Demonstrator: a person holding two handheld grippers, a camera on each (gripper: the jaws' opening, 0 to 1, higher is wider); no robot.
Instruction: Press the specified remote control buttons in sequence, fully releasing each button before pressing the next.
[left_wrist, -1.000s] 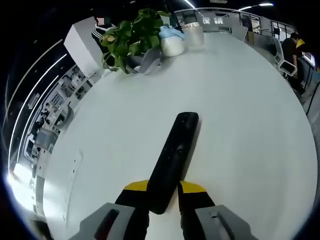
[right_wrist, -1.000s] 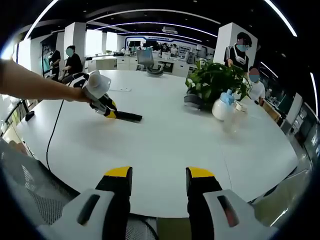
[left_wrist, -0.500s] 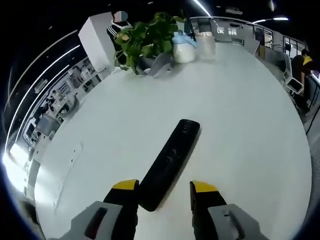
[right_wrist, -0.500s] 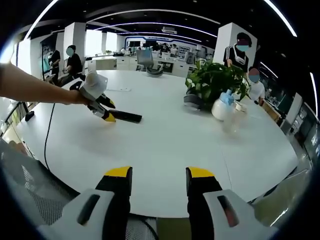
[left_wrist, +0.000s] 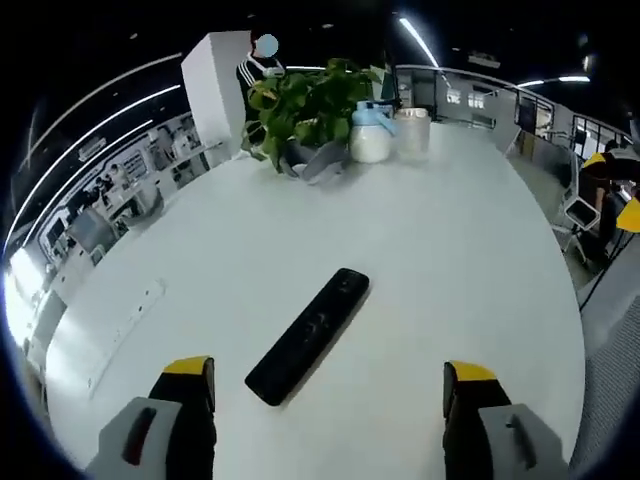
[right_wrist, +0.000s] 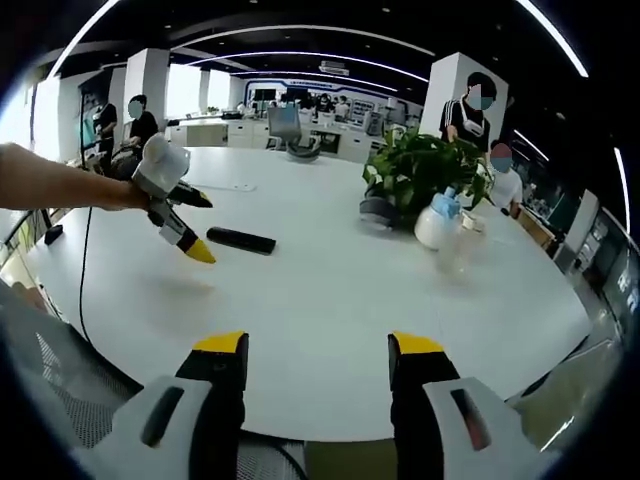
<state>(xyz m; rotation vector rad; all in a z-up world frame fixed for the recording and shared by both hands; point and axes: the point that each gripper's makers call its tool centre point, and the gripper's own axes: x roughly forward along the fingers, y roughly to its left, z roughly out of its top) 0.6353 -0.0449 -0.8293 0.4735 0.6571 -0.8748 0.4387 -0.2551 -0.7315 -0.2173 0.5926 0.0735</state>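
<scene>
A long black remote control lies flat on the white table, angled from lower left to upper right. My left gripper hovers over its near end with the jaws wide open and nothing between them. In the right gripper view the same remote lies at the left of the table, and the left gripper hangs open just above and left of it, held by a person's arm. My right gripper stands open over the table's near edge, far from the remote.
A potted green plant, a white jug with a blue lid and a clear jar stand at the table's far side. A cable hangs from the left gripper. Chairs and people are beyond the table.
My left gripper let go of the remote, spread its jaws wide and pulled back and up. The remote stays flat on the table. The right gripper opened slightly.
</scene>
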